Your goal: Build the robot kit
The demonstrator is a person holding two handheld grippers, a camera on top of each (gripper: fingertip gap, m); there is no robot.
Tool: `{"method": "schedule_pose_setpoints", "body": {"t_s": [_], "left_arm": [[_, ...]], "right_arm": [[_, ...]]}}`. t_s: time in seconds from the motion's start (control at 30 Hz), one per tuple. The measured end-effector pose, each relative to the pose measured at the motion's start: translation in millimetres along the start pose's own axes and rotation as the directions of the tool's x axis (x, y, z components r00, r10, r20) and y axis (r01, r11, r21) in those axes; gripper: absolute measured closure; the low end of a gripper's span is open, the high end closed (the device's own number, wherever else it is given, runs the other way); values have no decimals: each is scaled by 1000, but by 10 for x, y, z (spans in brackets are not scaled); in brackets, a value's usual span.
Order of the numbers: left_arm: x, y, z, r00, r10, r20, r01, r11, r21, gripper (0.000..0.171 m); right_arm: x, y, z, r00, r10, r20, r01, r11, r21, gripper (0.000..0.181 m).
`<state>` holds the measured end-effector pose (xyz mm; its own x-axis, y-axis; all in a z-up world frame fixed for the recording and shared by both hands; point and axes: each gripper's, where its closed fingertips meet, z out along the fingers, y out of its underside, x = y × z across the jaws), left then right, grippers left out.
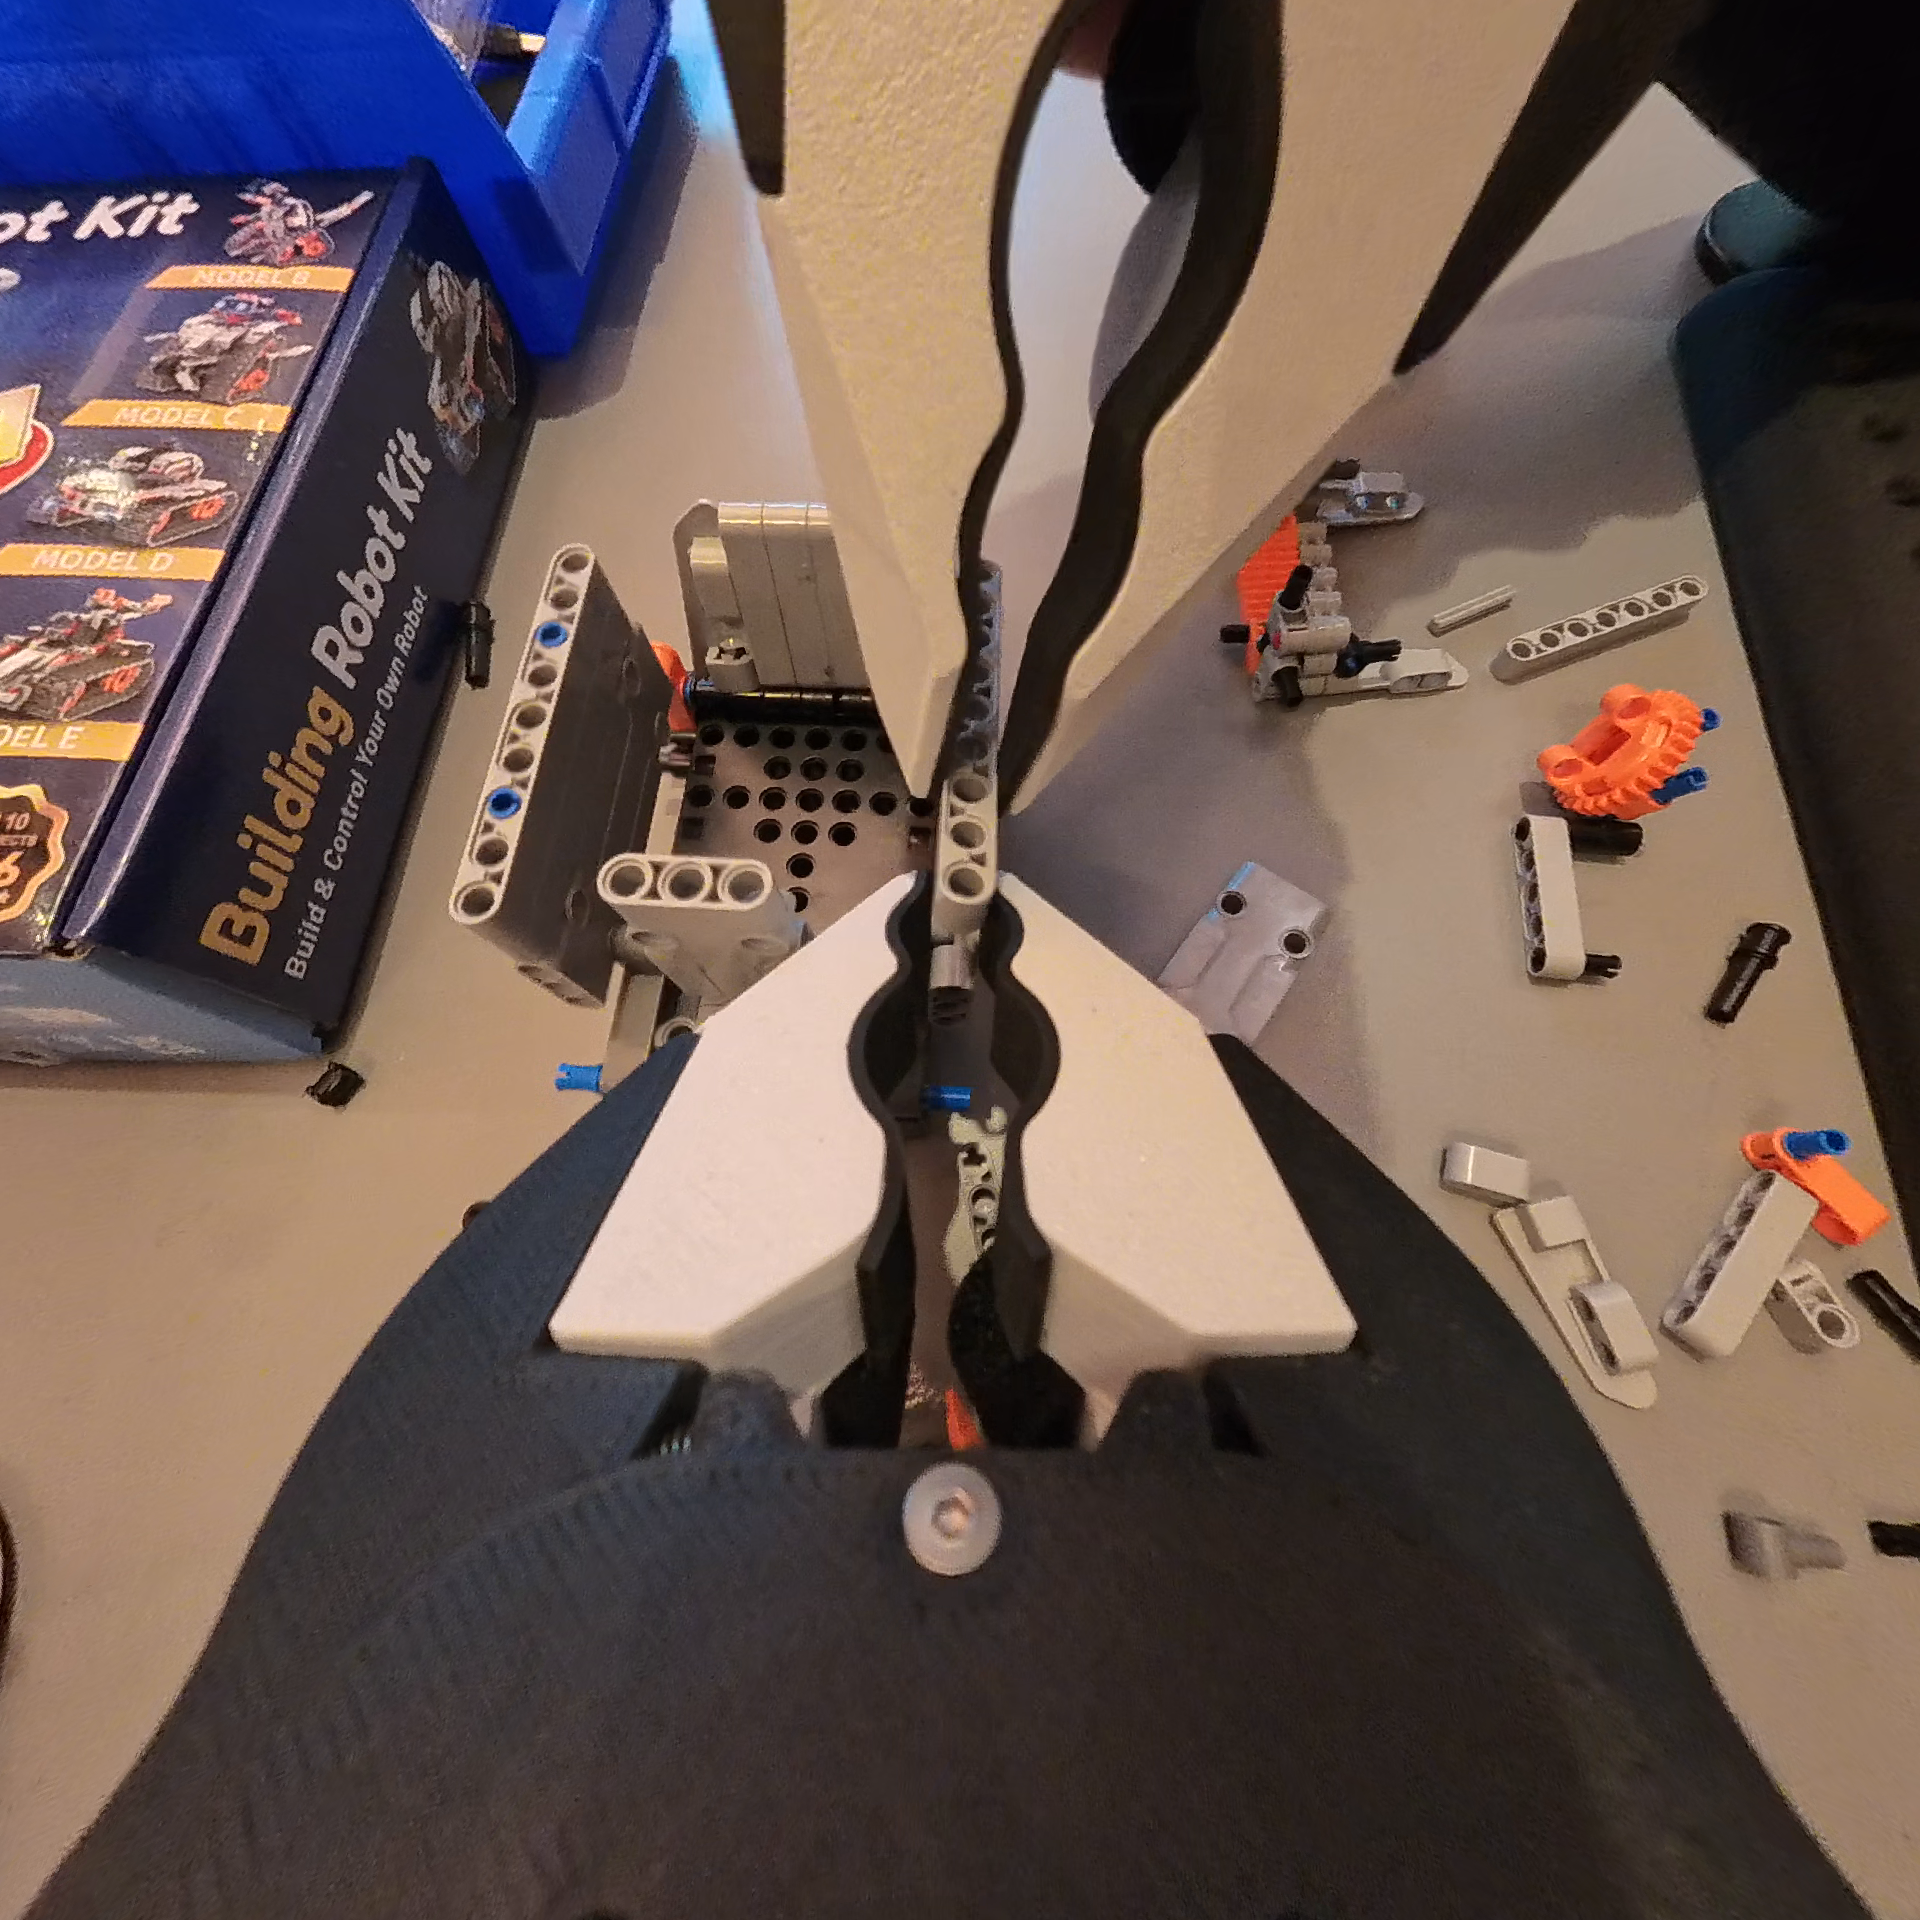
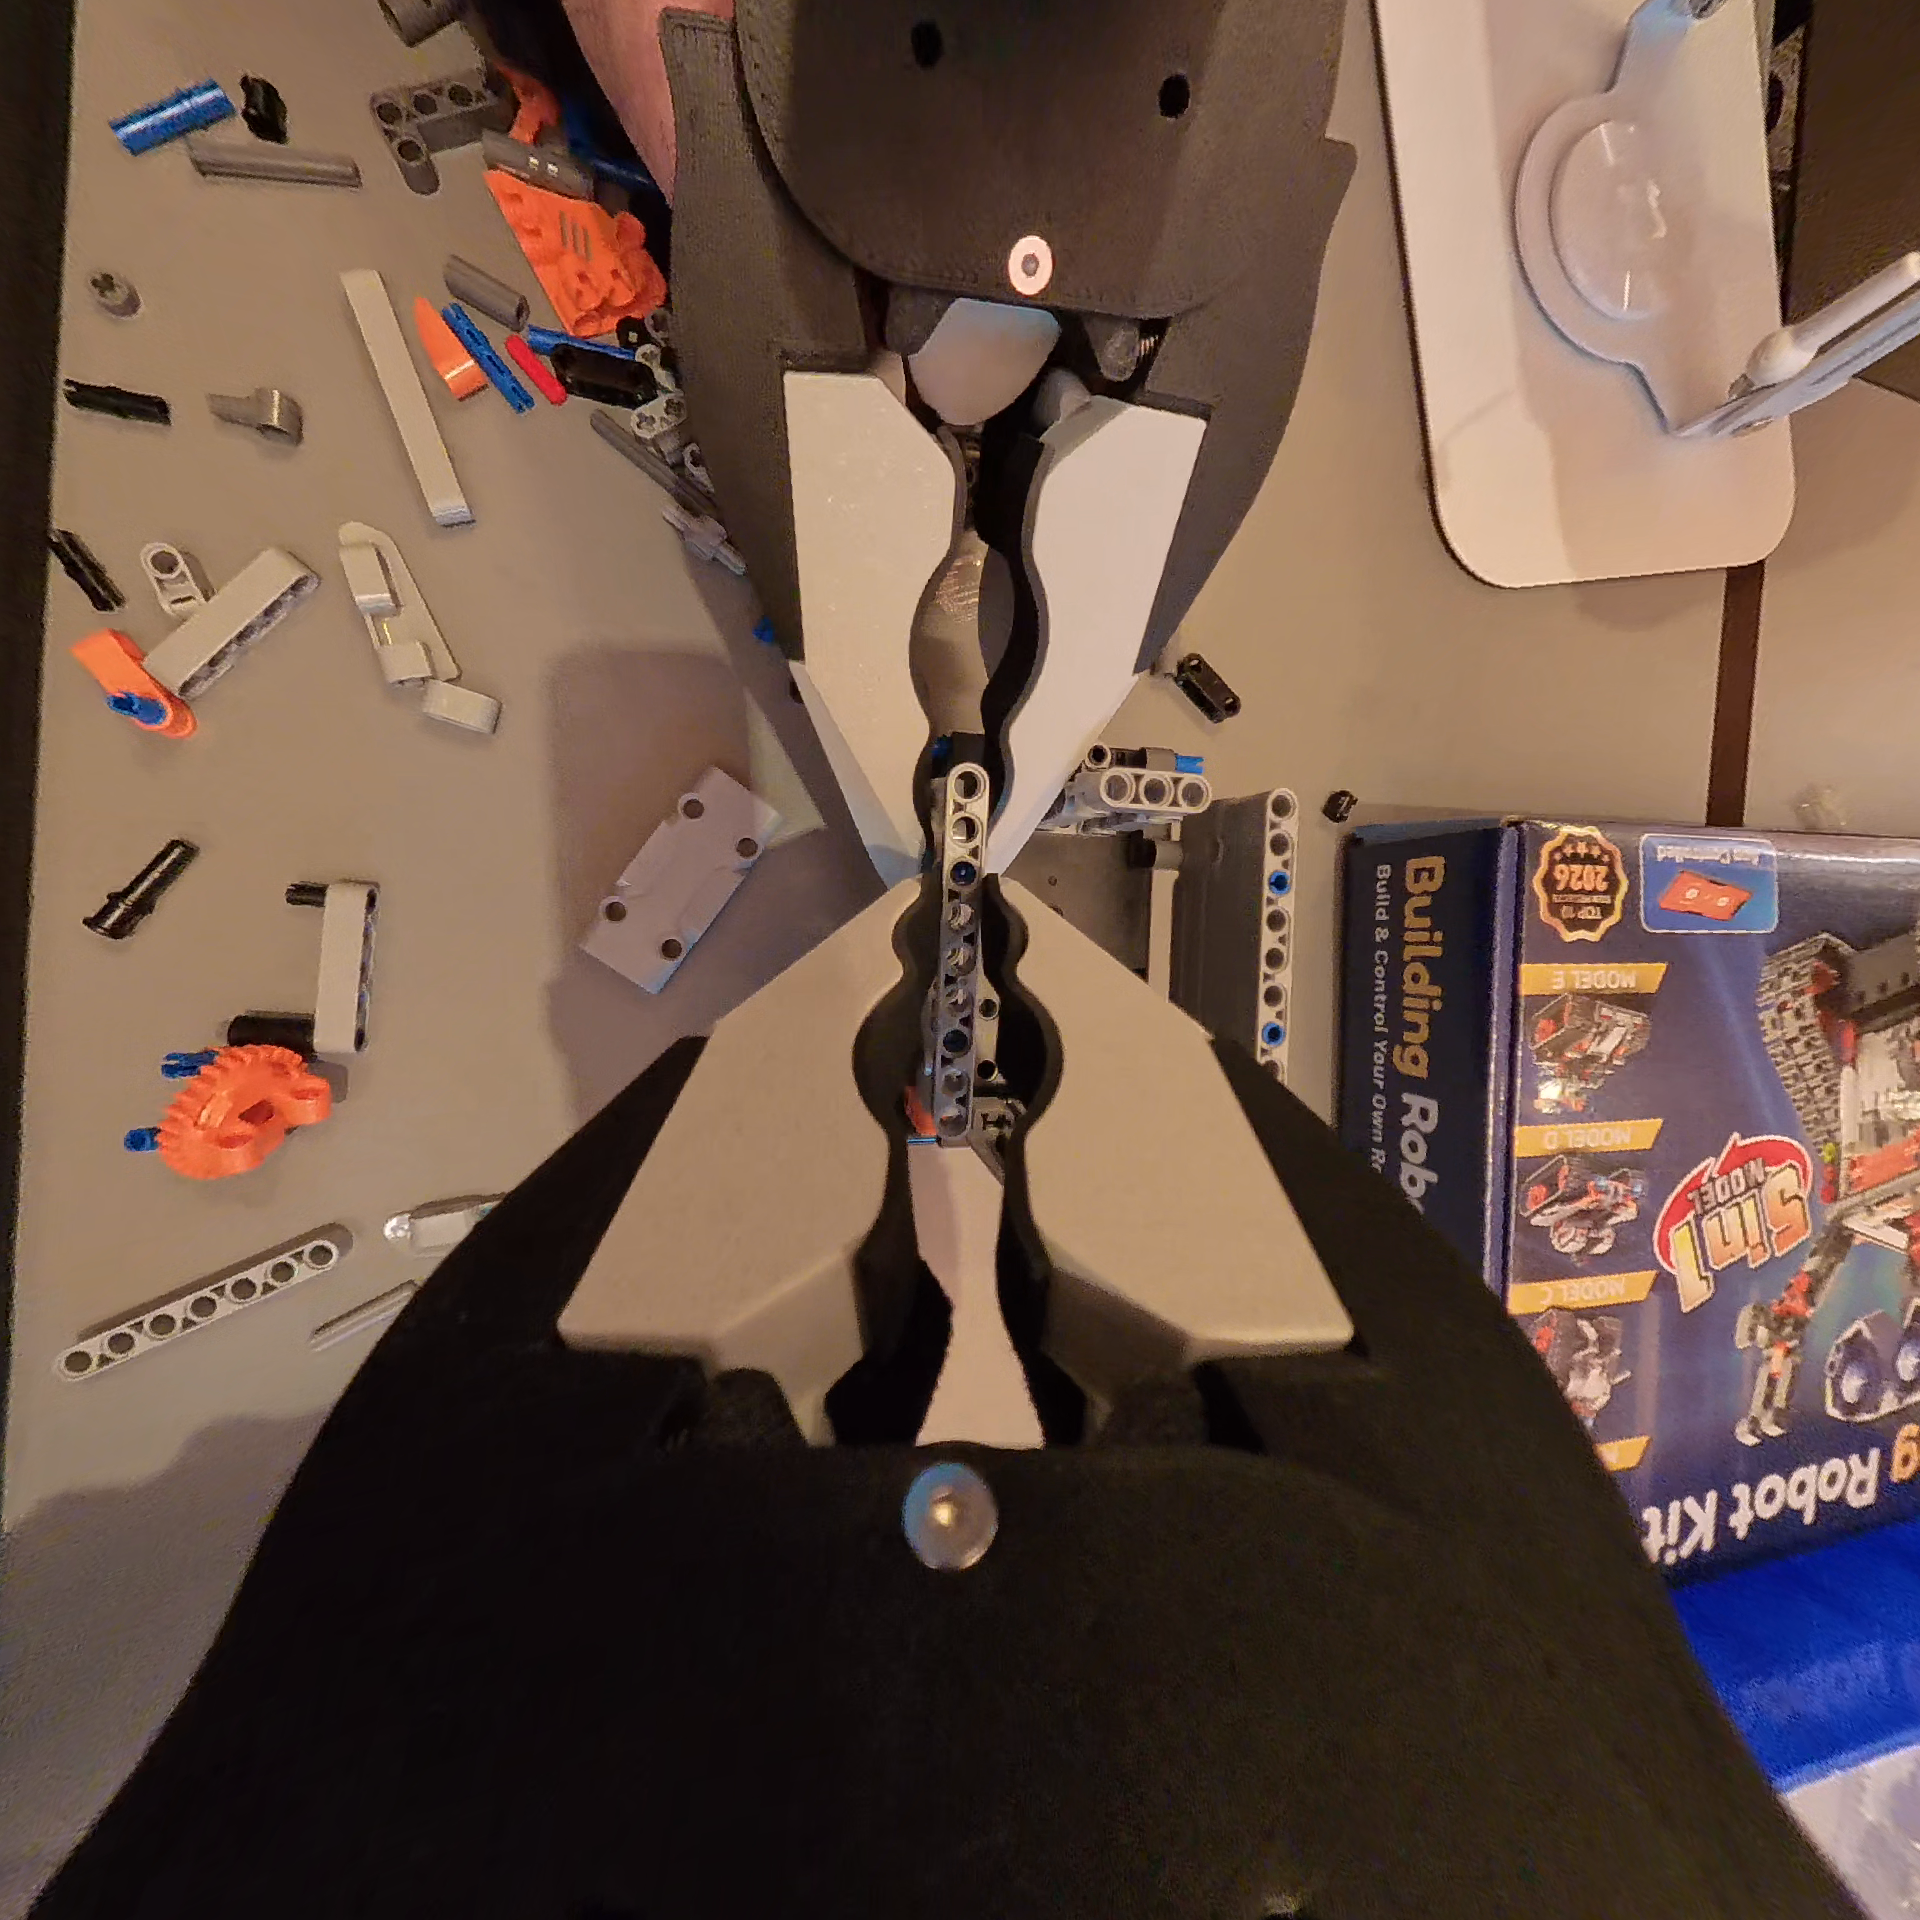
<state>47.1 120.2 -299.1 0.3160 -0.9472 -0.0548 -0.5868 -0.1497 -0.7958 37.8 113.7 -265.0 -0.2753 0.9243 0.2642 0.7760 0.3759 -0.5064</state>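
Between the two grippers, over the middle of the grey table (image 1: 1195, 862), a light-grey holed beam (image 1: 964, 842) is gripped from both ends. The left gripper (image 1: 961, 902) has its white fingers pressed nearly together on the near end of the beam, a small blue pin (image 1: 945, 1093) showing farther back in the gap between them. The right gripper (image 2: 961, 883), meeting it tip to tip from the opposite side, is likewise closed on the beam — in its own view the beam runs back between the dark wavy pads. Just under and behind the tips stands a partly built model (image 1: 774, 769) with a dark perforated plate and grey blocks, a long holed beam with blue pins (image 1: 525, 727) leaning along its side. Beside that model lies a dark blue kit box (image 1: 260, 582), with a blue bin (image 1: 561, 135) beyond it. On the other side, loose parts are scattered well apart — an orange gear piece (image 1: 1621, 758), a flat grey panel (image 1: 1252, 935), a thin grey holed strip (image 1: 1605, 627) and black pins.
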Motion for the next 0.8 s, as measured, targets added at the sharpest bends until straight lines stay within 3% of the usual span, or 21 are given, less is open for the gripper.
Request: {"method": "schedule_pose_setpoints", "body": {"t_s": [0.33,0.63,0.8], "left_arm": [[5,4,23,1000,2,7,-2,1000,-26,167],[5,-76,20,999,-22,38,20,999,51,164],[18,-72,22,999,-50,9,49,996,74,165]], "right_arm": [[-15,16,8,999,-32,8,33,997,-71,177],[-10,8,4,996,87,1,-87,996,28,177],[-28,9,10,998,51,-42,-50,999,18,177]]}}
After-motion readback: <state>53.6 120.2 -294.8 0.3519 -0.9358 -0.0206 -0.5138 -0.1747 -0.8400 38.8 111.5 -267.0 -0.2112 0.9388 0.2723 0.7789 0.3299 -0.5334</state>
